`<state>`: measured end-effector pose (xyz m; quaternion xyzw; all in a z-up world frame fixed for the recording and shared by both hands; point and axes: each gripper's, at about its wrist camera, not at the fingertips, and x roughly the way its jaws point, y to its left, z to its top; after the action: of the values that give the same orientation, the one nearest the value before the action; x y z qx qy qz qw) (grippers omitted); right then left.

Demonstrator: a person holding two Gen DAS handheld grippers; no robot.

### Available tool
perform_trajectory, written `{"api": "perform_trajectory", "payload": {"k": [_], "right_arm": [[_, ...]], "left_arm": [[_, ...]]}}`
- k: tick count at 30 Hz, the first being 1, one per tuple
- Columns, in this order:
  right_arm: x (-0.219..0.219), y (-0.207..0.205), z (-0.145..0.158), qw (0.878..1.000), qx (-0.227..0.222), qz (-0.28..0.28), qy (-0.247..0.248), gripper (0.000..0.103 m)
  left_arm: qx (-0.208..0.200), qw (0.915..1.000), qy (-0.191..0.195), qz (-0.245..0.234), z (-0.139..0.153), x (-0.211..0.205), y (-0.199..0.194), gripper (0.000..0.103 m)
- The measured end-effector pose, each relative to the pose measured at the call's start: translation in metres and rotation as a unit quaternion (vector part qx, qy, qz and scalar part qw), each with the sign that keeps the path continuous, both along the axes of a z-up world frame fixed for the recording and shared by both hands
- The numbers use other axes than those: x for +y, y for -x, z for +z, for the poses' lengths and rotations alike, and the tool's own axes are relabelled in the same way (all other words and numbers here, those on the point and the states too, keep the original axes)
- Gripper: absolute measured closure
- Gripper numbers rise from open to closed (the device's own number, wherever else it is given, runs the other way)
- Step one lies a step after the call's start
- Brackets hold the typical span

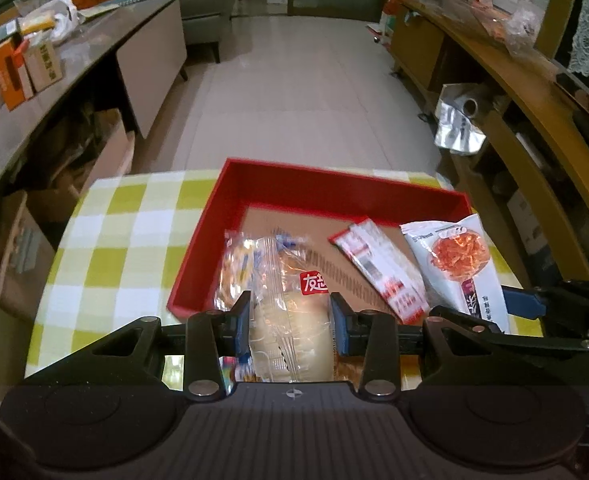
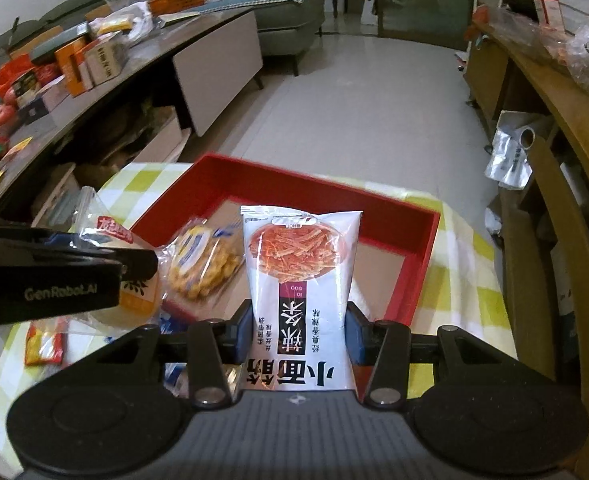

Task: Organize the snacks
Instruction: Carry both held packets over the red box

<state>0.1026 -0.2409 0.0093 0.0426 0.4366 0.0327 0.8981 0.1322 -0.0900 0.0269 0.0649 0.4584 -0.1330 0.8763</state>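
A red tray (image 1: 314, 182) with a brown floor sits on a yellow-checked table (image 1: 106, 248); it also shows in the right wrist view (image 2: 414, 220). My left gripper (image 1: 290, 316) is shut on a clear-wrapped bread pack (image 1: 290, 332) at the tray's near edge. My right gripper (image 2: 298, 336) is shut on a white spicy-strip bag (image 2: 300, 264), held over the tray's near side; the bag shows in the left wrist view (image 1: 458, 256). A red-white packet (image 1: 382, 268) and a yellow cookie pack (image 2: 202, 264) lie in the tray.
An orange snack packet (image 2: 44, 346) lies on the table left of the tray. A cluttered low cabinet (image 1: 54, 80) stands to the left and a wooden shelf unit (image 1: 534, 92) to the right. Tiled floor (image 1: 294, 80) lies beyond the table.
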Motion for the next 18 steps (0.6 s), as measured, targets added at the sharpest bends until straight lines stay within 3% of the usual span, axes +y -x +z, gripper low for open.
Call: {"api": "perform_trajectory", "payload": {"k": [18], "right_arm": [[0.001, -0.08, -0.046, 0.999, 0.023, -0.012, 0.019, 0.047]], "left_arm": [[-0.001, 0.9989, -0.041, 0.02, -0.035, -0.025, -0.069, 0.057]]}}
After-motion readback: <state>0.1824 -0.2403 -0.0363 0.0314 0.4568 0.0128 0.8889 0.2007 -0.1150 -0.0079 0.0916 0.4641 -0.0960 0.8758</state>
